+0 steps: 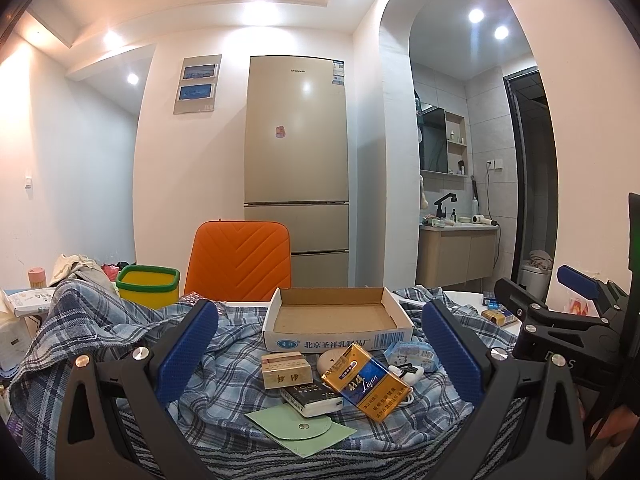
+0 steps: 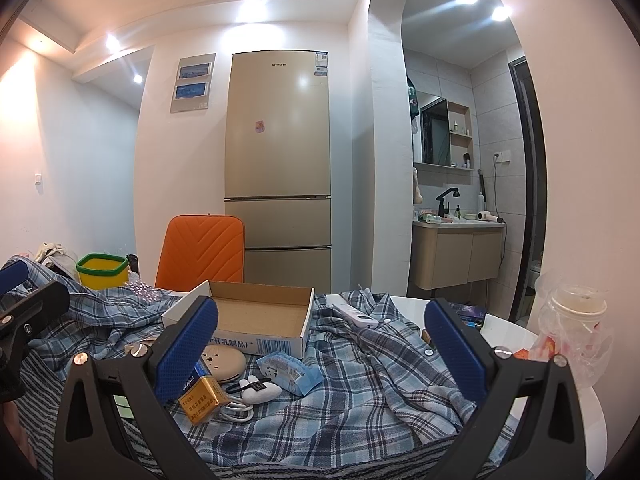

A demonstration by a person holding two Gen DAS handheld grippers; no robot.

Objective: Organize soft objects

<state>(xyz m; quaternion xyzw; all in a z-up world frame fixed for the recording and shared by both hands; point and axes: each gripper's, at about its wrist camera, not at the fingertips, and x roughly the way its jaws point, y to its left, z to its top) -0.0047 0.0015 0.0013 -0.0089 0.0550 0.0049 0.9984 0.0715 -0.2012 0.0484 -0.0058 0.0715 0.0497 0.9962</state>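
A blue plaid shirt lies crumpled over the table. On it stands an empty cardboard box. In front of the box lie a gold cigarette pack, a green snap pouch, a blue tissue pack and a small white plush piece. My left gripper hovers open above the small items, holding nothing. My right gripper is open too, above the shirt just right of the box, and empty.
A yellow bin with a green rim and an orange chair back stand behind the table. A white remote rests on the shirt. A bagged plastic cup stands near the round white table's right edge.
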